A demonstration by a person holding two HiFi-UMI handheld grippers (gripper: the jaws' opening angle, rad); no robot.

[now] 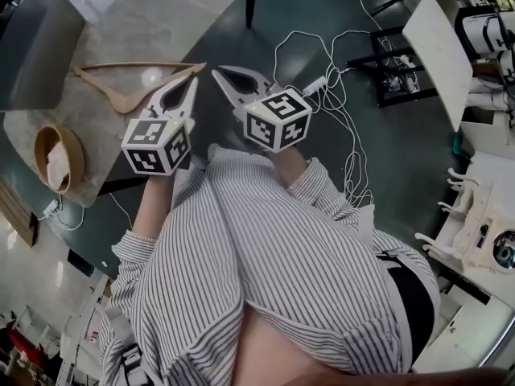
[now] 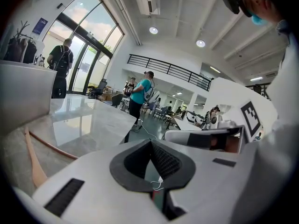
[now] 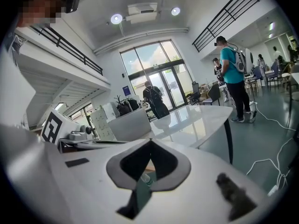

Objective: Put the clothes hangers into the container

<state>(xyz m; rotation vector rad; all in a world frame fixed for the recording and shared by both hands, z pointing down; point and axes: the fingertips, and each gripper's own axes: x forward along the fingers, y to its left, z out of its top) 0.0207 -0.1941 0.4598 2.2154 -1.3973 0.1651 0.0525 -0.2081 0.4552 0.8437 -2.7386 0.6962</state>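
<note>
Striped sleeves (image 1: 241,240) hold out two white grippers. Left gripper (image 1: 191,83) and right gripper (image 1: 218,73) are both pinched shut on nothing, likely because neither has reached the light wooden clothes hanger (image 1: 129,101). It lies flat on the pale stone table (image 1: 145,22), near the big grey bin (image 1: 36,47).

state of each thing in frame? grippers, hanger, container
left gripper: shut, nothing between the jaws.
right gripper: shut, nothing between the jaws.
wooden hanger: lying flat on the table, not gripped, outside the container.
round container: open top, something pale inside, no hanger in it.
</note>
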